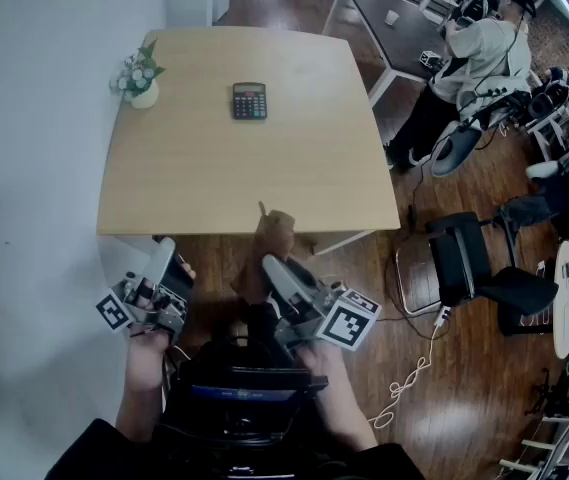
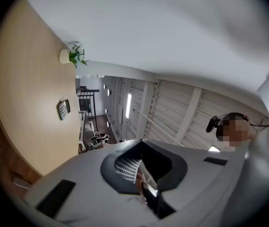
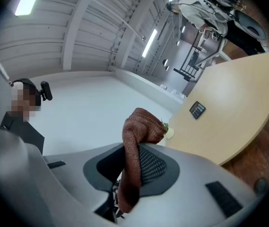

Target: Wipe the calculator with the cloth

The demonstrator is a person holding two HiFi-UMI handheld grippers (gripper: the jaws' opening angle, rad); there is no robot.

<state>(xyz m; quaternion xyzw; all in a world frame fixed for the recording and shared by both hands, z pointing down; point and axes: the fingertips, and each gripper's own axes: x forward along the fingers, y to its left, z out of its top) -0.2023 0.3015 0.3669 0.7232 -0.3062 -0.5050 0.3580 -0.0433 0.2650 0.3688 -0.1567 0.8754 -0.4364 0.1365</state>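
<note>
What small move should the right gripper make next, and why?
Probably carry the right gripper forward over the table toward the calculator. The cloth is clamped in its jaws, while the calculator lies far up the table, well away from the cloth.

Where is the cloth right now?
In the head view the cloth is clamped in the right gripper, lower centre, sticking up at the near edge of the table, well short of the calculator.
</note>
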